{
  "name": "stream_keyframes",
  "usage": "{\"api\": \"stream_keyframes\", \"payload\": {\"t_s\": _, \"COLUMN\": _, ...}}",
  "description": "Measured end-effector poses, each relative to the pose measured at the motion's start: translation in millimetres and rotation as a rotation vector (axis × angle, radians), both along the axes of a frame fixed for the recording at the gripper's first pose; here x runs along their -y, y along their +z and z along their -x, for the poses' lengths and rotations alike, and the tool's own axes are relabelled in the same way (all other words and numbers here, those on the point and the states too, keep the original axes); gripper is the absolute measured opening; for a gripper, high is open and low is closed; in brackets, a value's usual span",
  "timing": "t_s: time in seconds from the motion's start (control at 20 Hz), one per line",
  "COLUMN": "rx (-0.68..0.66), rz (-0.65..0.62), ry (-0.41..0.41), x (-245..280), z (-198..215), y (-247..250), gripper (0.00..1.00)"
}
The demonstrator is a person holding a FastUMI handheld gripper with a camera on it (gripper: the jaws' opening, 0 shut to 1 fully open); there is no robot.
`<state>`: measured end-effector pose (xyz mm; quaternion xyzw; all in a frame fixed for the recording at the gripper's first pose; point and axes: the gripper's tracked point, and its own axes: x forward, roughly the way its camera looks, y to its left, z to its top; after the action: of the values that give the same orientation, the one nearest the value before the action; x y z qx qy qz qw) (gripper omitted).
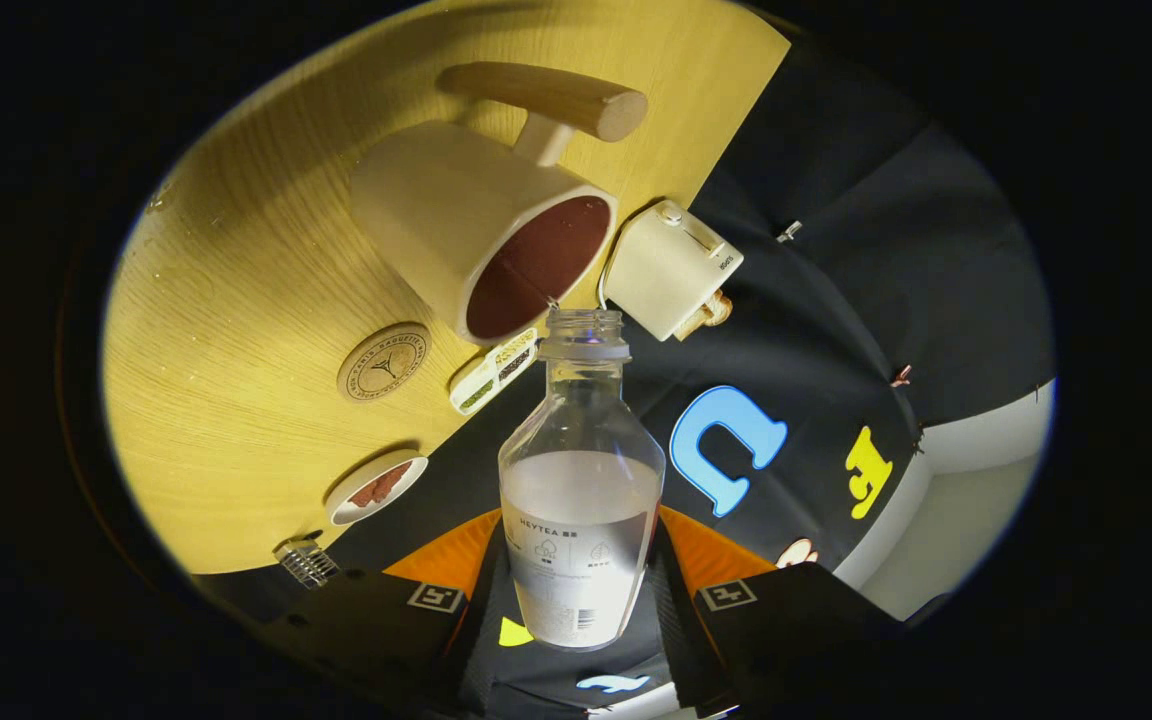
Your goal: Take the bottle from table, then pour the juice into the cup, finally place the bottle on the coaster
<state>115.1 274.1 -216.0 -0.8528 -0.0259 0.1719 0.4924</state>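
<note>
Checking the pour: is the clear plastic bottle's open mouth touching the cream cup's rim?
Cannot tell. In the gripper view the clear plastic bottle, held between the fingers of the gripper, has its mouth right at the cream cup rim; no gap or contact shows plainly.

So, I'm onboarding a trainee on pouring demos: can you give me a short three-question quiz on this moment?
1. True or false: the gripper is shut on the bottle.
2. Multiple choice: the bottle's open mouth is nearest to A) the round coaster, B) the rim of the cup, C) the small dish.
3. Fill in: the cup has a ____ handle.

Key: 1 true, as both fingers press the bottle's lower body. 2 B; the mouth sits just by the cup's rim, with the coaster lying apart on the table. 3 wooden.
</note>
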Motion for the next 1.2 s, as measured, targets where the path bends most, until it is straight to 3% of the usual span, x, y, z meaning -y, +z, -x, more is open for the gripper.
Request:
{"api": "stream_keyframes", "payload": {"t_s": 0.35, "rx": 0.028, "rz": 0.056, "ry": 0.070, "x": -8, "z": -8, "y": 11, "gripper": 0.70}}
{"api": "stream_keyframes", "payload": {"t_s": 1.2, "rx": 0.025, "rz": 0.032, "ry": 0.089, "x": -12, "z": -8, "y": 15, "gripper": 0.70}}
